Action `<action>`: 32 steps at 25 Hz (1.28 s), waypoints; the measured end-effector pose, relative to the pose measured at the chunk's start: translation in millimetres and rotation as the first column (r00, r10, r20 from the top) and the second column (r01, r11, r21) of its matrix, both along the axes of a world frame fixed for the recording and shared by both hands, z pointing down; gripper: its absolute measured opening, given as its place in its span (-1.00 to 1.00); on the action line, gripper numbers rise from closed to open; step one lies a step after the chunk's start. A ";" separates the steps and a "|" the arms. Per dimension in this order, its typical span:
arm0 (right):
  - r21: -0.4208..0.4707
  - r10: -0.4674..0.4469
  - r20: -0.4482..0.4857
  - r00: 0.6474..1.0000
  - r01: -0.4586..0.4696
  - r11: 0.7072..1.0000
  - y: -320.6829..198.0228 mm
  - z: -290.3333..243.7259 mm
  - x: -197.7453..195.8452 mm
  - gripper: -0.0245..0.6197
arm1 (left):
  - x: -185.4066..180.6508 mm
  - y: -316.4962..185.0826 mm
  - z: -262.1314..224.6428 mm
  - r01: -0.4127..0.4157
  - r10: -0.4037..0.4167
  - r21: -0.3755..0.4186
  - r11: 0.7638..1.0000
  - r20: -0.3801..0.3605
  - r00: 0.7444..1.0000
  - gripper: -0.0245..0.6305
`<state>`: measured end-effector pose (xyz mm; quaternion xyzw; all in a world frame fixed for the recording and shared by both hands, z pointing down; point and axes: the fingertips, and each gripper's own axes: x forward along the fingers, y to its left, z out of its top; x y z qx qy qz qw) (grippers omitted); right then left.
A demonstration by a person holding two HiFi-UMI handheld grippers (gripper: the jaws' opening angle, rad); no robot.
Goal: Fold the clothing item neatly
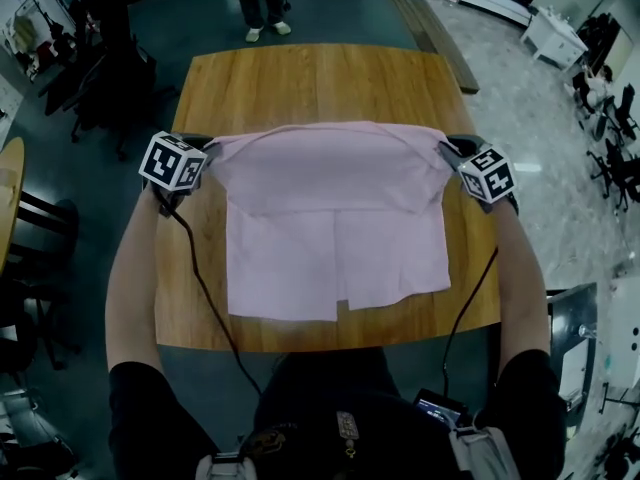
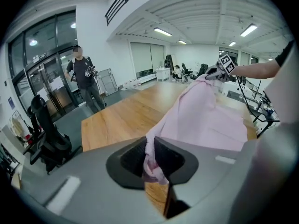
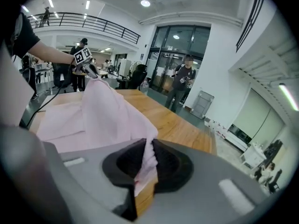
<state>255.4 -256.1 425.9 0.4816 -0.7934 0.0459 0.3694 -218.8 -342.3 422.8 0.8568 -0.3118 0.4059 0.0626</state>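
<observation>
A pale pink shirt (image 1: 335, 228) lies on the wooden table (image 1: 310, 83), its far edge lifted off the wood. My left gripper (image 1: 207, 154) is shut on the shirt's far left corner, and pink cloth (image 2: 154, 164) is bunched between its jaws. My right gripper (image 1: 448, 149) is shut on the far right corner, with a pinch of the cloth (image 3: 145, 164) in its jaws. The raised edge stretches between both grippers. In each gripper view the other gripper shows across the raised cloth. The near hem rests flat on the table.
A person (image 1: 260, 3) stands on the floor beyond the table's far edge. Dark office chairs (image 1: 105, 78) stand at the left. A round table edge (image 1: 8, 193) is at the far left. White furniture (image 1: 555, 33) stands at the back right.
</observation>
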 end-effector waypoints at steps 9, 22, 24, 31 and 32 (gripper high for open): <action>0.034 0.094 0.016 0.995 -0.094 0.995 112.8 -21.3 -15.8 -0.79 | -20.3 117.2 -14.5 -0.117 0.118 0.007 0.993 -0.026 0.993 -0.76; -0.049 0.082 0.112 0.990 -0.077 0.996 263.4 46.4 -37.7 -0.79 | -45.1 283.0 53.0 -0.076 0.070 -0.142 0.987 -0.047 0.996 -0.76; -0.061 0.078 0.123 0.989 -0.071 0.996 279.9 59.5 -40.3 -0.79 | -49.8 300.1 63.0 -0.044 0.036 -0.156 0.987 -0.055 0.998 -0.76; -0.104 0.059 0.090 0.994 -0.050 0.993 330.5 116.5 -45.4 -0.79 | -57.1 357.6 115.1 0.016 -0.024 -0.187 0.982 -0.038 0.999 -0.76; -0.119 0.053 0.083 0.995 -0.043 0.992 335.6 125.3 -47.7 -0.79 | -59.0 365.1 123.9 0.018 -0.023 -0.200 0.980 -0.023 0.999 -0.76</action>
